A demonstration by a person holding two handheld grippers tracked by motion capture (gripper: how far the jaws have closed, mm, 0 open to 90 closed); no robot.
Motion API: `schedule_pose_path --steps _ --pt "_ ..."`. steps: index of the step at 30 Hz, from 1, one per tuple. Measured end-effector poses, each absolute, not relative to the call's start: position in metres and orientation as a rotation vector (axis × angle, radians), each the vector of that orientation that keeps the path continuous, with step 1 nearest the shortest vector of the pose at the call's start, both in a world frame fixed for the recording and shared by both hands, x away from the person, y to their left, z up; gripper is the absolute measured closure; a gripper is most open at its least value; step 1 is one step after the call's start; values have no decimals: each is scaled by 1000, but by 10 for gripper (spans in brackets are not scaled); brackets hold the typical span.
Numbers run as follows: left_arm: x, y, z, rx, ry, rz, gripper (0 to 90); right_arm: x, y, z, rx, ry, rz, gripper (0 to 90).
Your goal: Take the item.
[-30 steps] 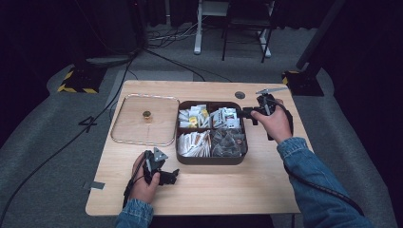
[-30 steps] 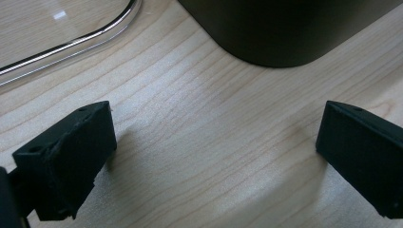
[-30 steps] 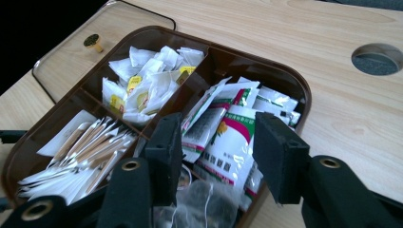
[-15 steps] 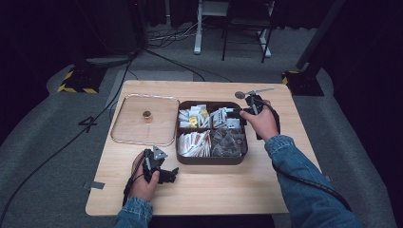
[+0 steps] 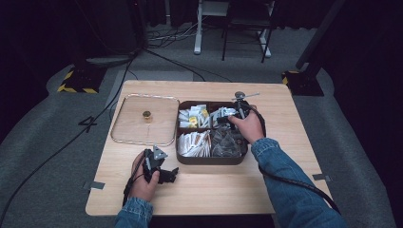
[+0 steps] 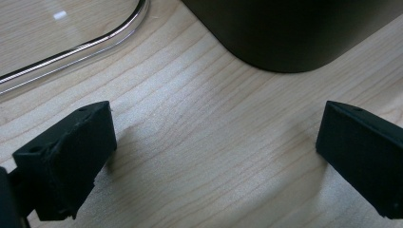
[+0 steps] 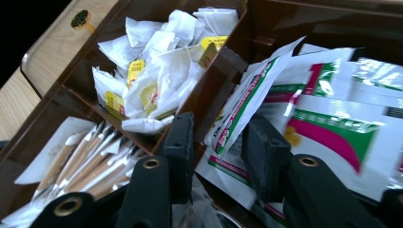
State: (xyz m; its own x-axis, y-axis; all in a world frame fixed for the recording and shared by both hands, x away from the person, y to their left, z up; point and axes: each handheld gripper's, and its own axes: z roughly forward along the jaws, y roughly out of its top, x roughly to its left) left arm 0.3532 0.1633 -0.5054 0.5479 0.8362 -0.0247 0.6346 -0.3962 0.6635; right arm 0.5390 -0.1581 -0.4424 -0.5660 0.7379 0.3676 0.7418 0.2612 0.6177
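A dark brown box [image 5: 211, 160] with four compartments stands mid-table. My right gripper [image 5: 223, 118] reaches down into its back right compartment, among white packets printed green and magenta [image 7: 332, 114]. Its jaws have just been closing, and one upright packet [image 7: 247, 102] stands between them at my right gripper [image 7: 221, 142]; a gap still shows on each side of it. My left gripper [image 5: 170, 175] rests on the wood in front of the box's near left corner. In its own view my left gripper [image 6: 214, 152] is open over bare table.
A clear lid [image 5: 138, 128] with a gold knob [image 5: 147, 114] lies flat left of the box. Tea bags with yellow tags [image 7: 161, 71] fill the back left compartment and long paper sachets [image 7: 90, 156] the front left. A cable trails from the right gripper.
The right hand has moved left and down, from the box's right rim into the back right compartment. The left hand has stayed where it was.
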Motion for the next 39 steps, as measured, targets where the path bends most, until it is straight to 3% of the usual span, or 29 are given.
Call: schedule_pose_path --steps 5,12,16,39 --pt "353 163 -505 2159 1179 417 0 541 -149 -454 -1492 -2440 -1216 689" --pt "353 163 -505 2158 1181 417 0 543 -144 -458 -1585 -2397 -1212 824" --pt "353 163 -505 2158 1181 417 0 540 -145 -454 -1620 -2423 -1210 854" --pt "353 163 -505 2159 1181 416 0 516 -174 -397 -1484 -2393 -1446 872"
